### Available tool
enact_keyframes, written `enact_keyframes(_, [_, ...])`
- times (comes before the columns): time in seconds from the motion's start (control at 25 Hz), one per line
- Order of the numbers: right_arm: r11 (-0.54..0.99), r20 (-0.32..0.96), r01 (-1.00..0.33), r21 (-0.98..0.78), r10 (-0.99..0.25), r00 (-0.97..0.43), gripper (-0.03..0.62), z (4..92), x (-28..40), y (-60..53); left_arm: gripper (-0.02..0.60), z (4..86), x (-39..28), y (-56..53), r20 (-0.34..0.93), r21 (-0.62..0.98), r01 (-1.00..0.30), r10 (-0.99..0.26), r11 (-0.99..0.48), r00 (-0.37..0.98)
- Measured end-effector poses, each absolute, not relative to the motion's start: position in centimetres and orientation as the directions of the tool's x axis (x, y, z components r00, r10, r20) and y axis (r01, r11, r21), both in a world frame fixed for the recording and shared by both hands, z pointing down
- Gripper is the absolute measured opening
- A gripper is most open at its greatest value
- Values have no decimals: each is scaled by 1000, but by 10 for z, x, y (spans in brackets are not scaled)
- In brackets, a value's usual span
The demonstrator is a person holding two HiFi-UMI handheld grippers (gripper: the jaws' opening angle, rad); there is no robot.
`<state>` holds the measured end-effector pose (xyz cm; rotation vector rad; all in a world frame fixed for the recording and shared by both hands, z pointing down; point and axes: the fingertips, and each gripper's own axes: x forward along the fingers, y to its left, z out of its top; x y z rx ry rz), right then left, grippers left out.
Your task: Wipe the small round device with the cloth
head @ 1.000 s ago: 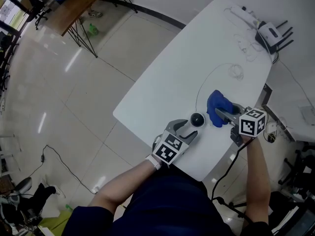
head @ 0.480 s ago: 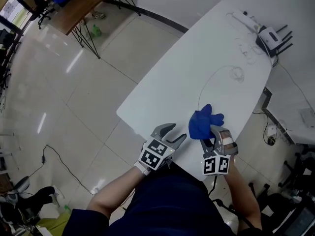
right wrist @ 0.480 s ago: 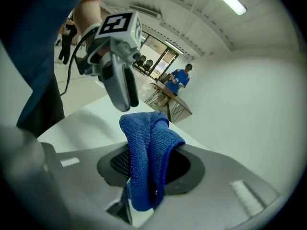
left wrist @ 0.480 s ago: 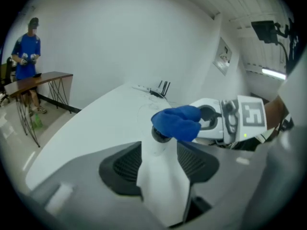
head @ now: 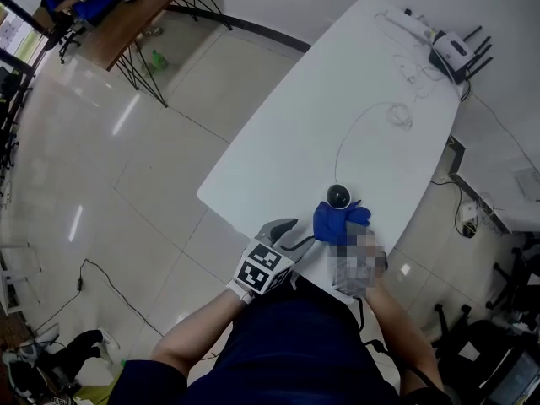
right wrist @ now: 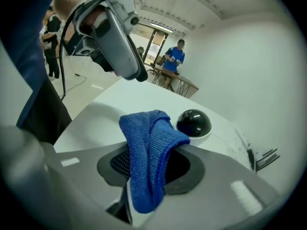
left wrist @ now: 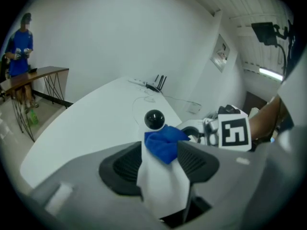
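Pinching the soft blue cloth in the right gripper, jaws closed on its fold, I had the left gripper wide apart and empty. The small round device sat on the white table near my edge, just beyond the cloth. It looked light and glossy, likely to slide; its white base seemed the safer hold.

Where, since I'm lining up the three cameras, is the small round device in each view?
Head view: the small round device sits near the near edge of the table, just past the blue cloth.
Left gripper view: centre of the picture, right behind the cloth.
Right gripper view: right of centre, beside the cloth's top.
Shared landmark: the blue cloth, next to the device in all three.
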<state>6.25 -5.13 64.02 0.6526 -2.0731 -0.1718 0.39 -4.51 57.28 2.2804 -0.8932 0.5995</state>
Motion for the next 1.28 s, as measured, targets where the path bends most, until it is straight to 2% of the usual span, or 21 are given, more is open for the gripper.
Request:
enact_keyframes(0.12, [861, 763, -479, 169, -422, -490, 146, 643, 62, -49, 230, 556, 12, -44, 548, 428, -676, -423, -599, 722])
enact_keyframes(0.24, [736, 637, -634, -236, -376, -673, 146, 619, 67, -53, 230, 543, 10, -43, 486, 455, -640, -430, -619, 761])
enact_keyframes(0.32, [599, 467, -603, -527, -388, -795, 147, 582, 69, -60, 234, 526, 10, -43, 438, 467, -610, -431, -640, 789])
enact_keyframes(0.44, [518, 246, -440, -734, -401, -883, 152, 530, 69, -65, 283, 506, 21, -41, 386, 443, -544, -396, -712, 833])
enact_keyframes(0.56, [531, 94, -297, -793, -374, -923, 158, 496, 65, -61, 363, 499, 41, -34, 384, 415, -465, -313, -782, 868])
enact_keyframes(0.72, [547, -45, -133, -827, -300, -953, 183, 470, 53, -47, 363, 488, 64, -26, 341, 441, -366, -225, -819, 913])
enact_keyframes(0.84, [550, -83, -88, -831, -279, -957, 247, 463, 45, -40, 309, 483, 72, -25, 318, 436, -336, -207, -835, 925])
enact_keyframes(1.04, [542, -112, -117, -832, -371, -922, 312, 454, 56, -54, 144, 483, 61, -42, 301, 440, -393, -280, -807, 912])
enact_keyframes(1.2, [531, -124, -152, -834, -448, -886, 311, 446, 75, -69, 123, 479, 43, -70, 298, 426, -443, -340, -789, 892])
enact_keyframes(1.28, [516, -119, -178, -838, -491, -863, 311, 448, 87, -76, 123, 481, 36, -88, 322, 410, -447, -332, -795, 887])
